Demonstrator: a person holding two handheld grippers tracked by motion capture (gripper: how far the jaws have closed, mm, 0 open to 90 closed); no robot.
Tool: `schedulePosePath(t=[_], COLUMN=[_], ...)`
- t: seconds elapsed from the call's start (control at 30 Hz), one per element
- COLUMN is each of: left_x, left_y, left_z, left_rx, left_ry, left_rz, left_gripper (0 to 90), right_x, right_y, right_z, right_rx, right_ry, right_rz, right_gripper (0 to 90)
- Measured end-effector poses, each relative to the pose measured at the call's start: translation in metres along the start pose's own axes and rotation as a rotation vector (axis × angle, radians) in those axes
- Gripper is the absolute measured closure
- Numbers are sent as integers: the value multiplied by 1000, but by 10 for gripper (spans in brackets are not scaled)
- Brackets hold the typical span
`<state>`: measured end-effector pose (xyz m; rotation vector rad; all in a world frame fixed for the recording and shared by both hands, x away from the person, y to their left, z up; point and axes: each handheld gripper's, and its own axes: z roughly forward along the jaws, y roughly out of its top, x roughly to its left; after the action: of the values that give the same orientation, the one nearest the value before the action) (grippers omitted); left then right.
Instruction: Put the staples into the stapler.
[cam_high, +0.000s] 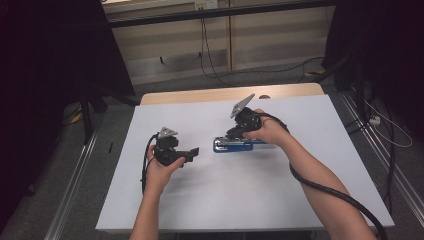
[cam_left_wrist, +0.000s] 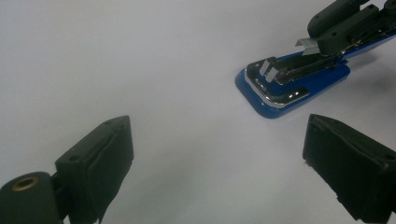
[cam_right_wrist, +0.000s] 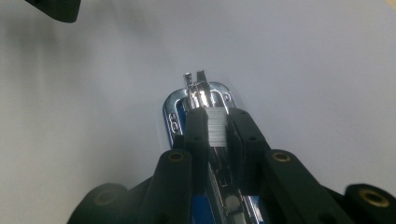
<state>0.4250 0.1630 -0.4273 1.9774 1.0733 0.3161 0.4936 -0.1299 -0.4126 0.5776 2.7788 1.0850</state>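
- On the white counter (cam_high: 200, 200), near its middle, lies a blue stapler (cam_left_wrist: 285, 88), opened flat: blue base, chrome magazine channel exposed, shiny metal at its front end.
- Fingers of my right gripper (cam_right_wrist: 217, 128) are pinched on a strip of silver staples (cam_right_wrist: 215, 130) directly above the channel.
- Fingers of my left gripper (cam_left_wrist: 215, 158) stand wide apart, gripping nothing, just beside the stapler's front end and clear of it.

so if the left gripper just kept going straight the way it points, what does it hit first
Probably the blue stapler: the left gripper is open, points across the white table toward its near end, with bare surface between. Depth is unclear; it might pass slightly beside it.
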Motion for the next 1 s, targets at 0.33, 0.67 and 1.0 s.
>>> schedulePosePath(t=[0.33, 0.67, 1.0], left_x=[0, 1, 1], left_y=[0, 0, 0], left_z=[0, -1, -1], left_rx=[0, -2, 3], left_ry=[-1, 1, -2], left_rz=[-2, 0, 0], left_gripper=[88, 88, 88], right_x=[0, 0, 1], right_y=[1, 3, 4], right_z=[1, 3, 6], right_rx=[-2, -3, 1], right_ry=[7, 7, 13], right_rz=[-10, -19, -26], right_gripper=[790, 790, 790])
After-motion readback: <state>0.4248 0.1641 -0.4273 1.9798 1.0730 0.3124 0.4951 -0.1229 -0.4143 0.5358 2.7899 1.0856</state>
